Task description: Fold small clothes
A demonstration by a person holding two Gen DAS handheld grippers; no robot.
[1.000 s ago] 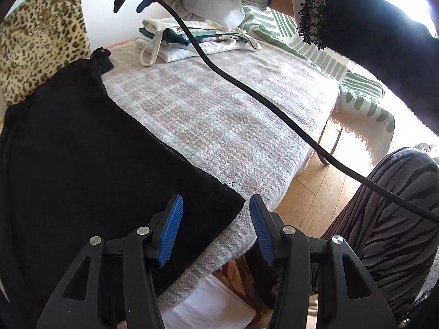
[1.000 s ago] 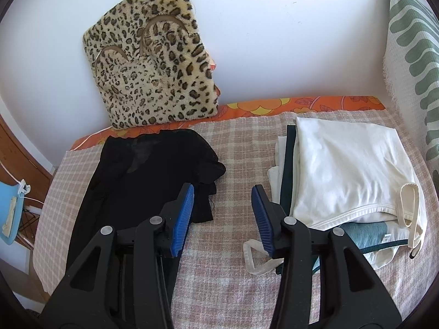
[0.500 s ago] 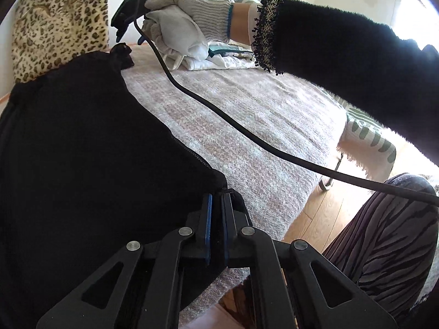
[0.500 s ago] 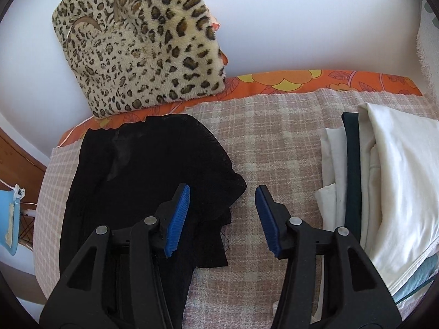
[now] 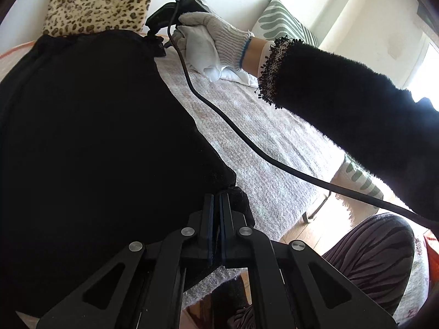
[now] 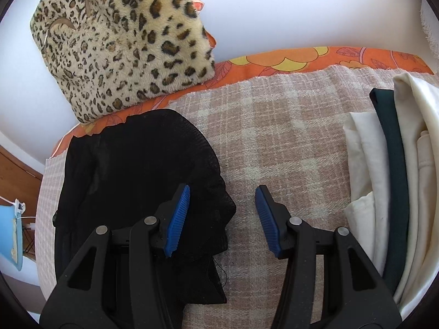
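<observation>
A black sheer garment [image 5: 90,142] lies spread on the pink checked blanket [image 5: 263,142]. My left gripper [image 5: 216,203] is shut on the garment's near corner at the bed's edge. In the right wrist view the same black garment [image 6: 131,170] shows its far end, bunched at one corner. My right gripper [image 6: 222,211] hangs open just over that corner, left pad above the black cloth, right pad above bare blanket [image 6: 288,142]. A gloved hand [image 5: 208,44] in a black sleeve holds the right gripper at the garment's far end in the left wrist view.
A stack of folded white and dark green clothes [image 6: 392,178] lies to the right. A leopard-print cushion [image 6: 120,41] leans on the wall behind. A black cable [image 5: 247,142] crosses the blanket. A striped-trousered knee [image 5: 370,255] and wooden floor are beyond the bed edge.
My left gripper went from open to shut on the black garment's near corner and rolled. My right gripper came down and closer to the garment's far corner, still open.
</observation>
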